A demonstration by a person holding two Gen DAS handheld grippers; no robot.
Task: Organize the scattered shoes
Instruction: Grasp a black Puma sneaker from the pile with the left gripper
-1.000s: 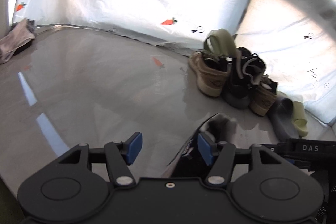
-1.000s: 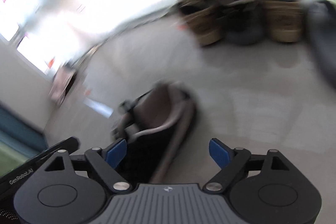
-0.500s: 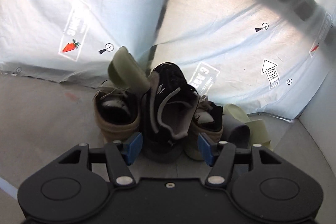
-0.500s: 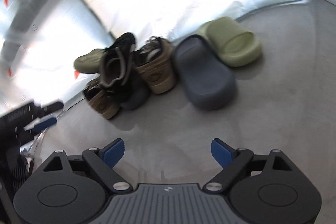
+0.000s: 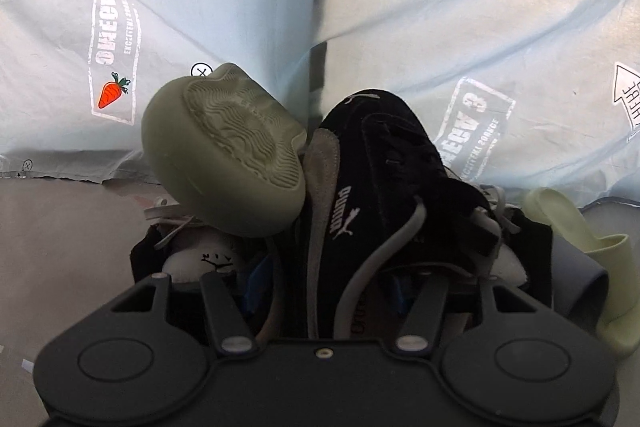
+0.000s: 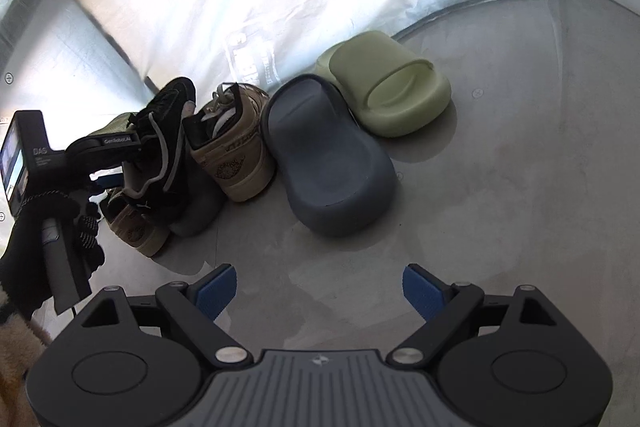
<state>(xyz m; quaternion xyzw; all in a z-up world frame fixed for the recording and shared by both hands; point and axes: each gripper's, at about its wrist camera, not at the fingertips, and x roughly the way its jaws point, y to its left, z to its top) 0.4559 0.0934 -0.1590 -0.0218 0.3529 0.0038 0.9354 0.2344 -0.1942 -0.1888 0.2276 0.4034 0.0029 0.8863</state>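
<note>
the left gripper is nosed right into the pile w/ the black suede sneaker with grey stripe between its blue pads, jaws closing round the heel end; whether the pads are pressing yet i can't tell, they're mostly hidden by the shoe. probably going for the heel bc that's the end facing the gripper. the sneaker sits on top of the heap against the pale printed sheet, propped on a dark grey slide under it. an olive green foam slide leans sole-out just beside it, touching its side, so lifting the sneaker could tip that one over.

the right gripper hangs above bare grey floor, blue fingers wide apart, nothing between them, looks like it's waiting for its turn. ahead of it the dark blue-grey foam slide and light green foam slide lie side by side, touching, next to a tan high-top sneaker. its mate is half buried lower left, so pairs aren't matched yet. a black-gloved hand holds the left tool.
</note>
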